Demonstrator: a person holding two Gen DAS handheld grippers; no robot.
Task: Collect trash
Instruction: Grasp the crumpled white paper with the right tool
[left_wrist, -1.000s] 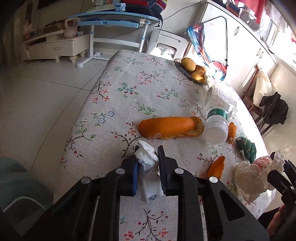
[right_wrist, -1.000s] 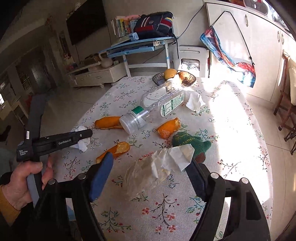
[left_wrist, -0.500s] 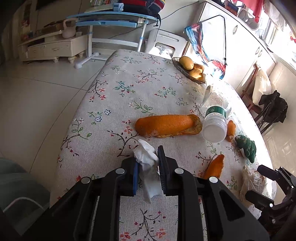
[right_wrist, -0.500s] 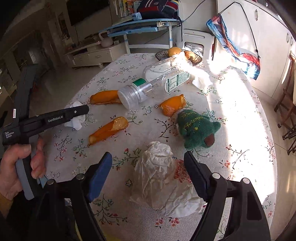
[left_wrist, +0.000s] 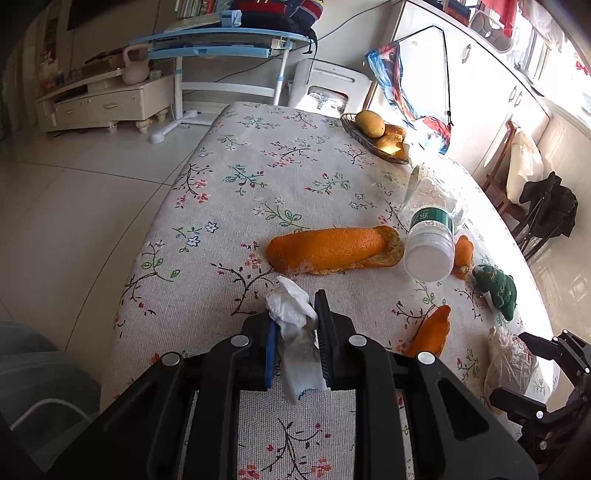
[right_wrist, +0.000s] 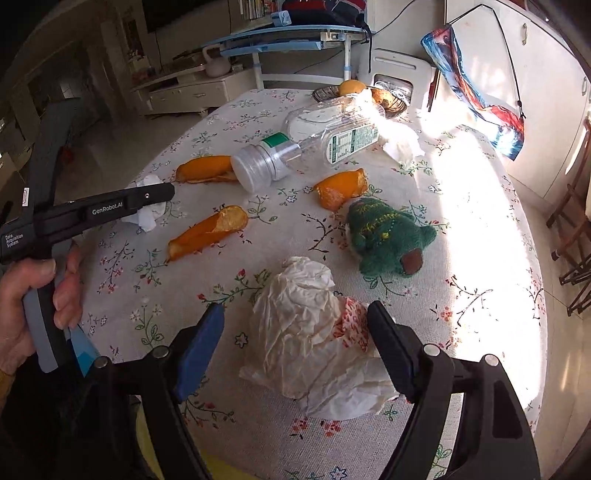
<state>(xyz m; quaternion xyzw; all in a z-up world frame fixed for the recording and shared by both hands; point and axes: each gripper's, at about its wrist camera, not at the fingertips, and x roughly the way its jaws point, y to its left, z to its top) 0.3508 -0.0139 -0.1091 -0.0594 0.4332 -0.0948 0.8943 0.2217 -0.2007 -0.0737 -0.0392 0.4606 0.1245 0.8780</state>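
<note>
Floral-cloth table (right_wrist: 461, 206): clear plastic bottle (right_wrist: 317, 147) on its side well ahead of both grippers, orange peels (right_wrist: 208, 232) around it. Right gripper (right_wrist: 295, 328) spread wide, crumpled paper wad (right_wrist: 310, 332) between its fingers, pads apart from it. Left gripper (left_wrist: 295, 332) pinches small white tissue (left_wrist: 293, 325) above the cloth.

Hard sunlight enters from the right, bleaching the tablecloth (right_wrist: 480, 229) on that side to glare; the room's left side stays dim. Fisheye curvature bends the edges, corners darken to black, and focus is sharp
</note>
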